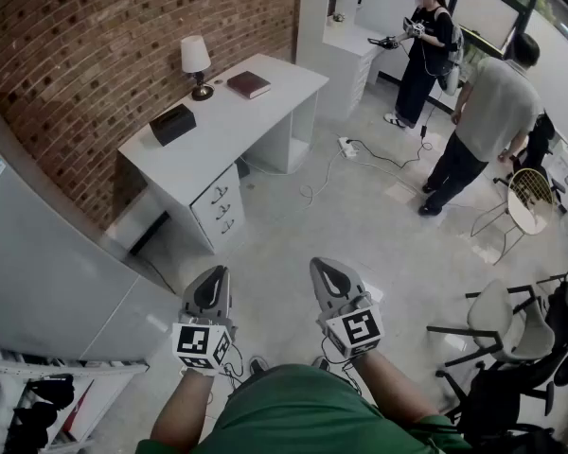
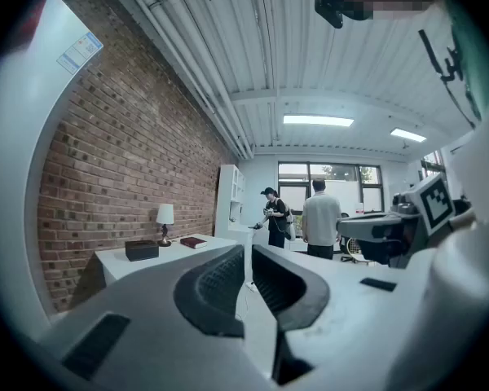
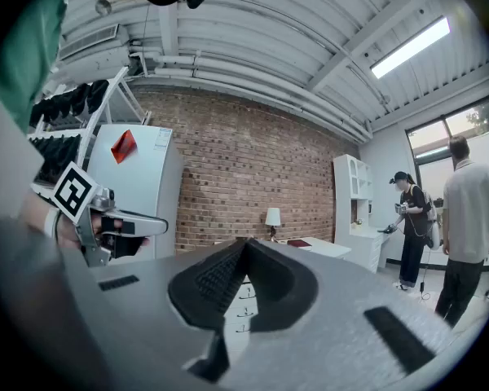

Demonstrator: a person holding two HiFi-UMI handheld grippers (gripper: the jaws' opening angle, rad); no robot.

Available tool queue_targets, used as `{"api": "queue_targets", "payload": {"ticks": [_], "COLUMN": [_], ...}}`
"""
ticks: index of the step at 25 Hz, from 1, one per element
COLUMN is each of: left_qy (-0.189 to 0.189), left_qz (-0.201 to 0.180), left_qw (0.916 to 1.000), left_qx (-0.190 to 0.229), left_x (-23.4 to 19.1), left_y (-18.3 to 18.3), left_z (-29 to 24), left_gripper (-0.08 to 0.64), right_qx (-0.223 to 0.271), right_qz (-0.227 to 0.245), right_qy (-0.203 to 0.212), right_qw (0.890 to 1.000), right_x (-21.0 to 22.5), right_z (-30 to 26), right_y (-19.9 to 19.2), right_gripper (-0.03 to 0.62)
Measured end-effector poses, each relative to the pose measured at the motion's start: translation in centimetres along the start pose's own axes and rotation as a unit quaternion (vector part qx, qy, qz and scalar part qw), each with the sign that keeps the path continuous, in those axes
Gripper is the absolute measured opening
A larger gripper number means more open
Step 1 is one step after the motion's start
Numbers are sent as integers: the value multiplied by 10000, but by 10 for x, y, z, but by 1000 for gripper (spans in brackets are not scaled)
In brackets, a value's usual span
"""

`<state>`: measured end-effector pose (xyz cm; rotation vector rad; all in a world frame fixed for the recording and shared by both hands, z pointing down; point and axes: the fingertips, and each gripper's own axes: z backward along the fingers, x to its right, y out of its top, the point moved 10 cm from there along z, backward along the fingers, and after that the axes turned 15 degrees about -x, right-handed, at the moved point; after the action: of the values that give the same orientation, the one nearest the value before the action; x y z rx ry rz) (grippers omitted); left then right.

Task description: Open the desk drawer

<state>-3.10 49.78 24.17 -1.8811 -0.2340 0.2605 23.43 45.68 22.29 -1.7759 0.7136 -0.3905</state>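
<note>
The white desk (image 1: 218,121) stands against the brick wall, and its stack of three drawers (image 1: 220,208) with dark handles is closed. Both grippers are held low over the floor, well short of the desk and pointing level. My left gripper (image 1: 213,289) (image 2: 248,255) is shut with nothing in it; only a hairline slit shows between its tips. My right gripper (image 1: 329,277) (image 3: 245,249) is shut and empty, tips touching. In the right gripper view the drawers (image 3: 243,300) show just below the jaw tips, far off.
A lamp (image 1: 196,64), a dark red book (image 1: 249,84) and a black box (image 1: 172,124) sit on the desk. A power strip with cable (image 1: 346,147) lies on the floor. Two people (image 1: 483,121) stand at the back right. Chairs (image 1: 511,329) crowd the right; a grey cabinet (image 1: 47,272) stands left.
</note>
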Motion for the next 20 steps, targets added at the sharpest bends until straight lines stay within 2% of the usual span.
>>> {"api": "queue_targets", "payload": {"ticks": [13, 16, 20], "left_qy": [-275, -286, -261], "left_qz": [40, 30, 81], "left_qw": [9996, 9996, 9996], "left_qx": [46, 19, 0], "left_x": [-52, -65, -77], "left_y": [-13, -17, -19], "left_z": [14, 17, 16], "left_gripper": [26, 26, 26], "right_qx": [-178, -83, -210], "right_qz": [-111, -264, -302], "right_qy": [-225, -207, -142], "right_qw": [9995, 9994, 9992], "right_x": [-45, -55, -60], "right_z": [-26, -33, -46], "right_y": [8, 6, 3], "right_gripper": [0, 2, 2]}}
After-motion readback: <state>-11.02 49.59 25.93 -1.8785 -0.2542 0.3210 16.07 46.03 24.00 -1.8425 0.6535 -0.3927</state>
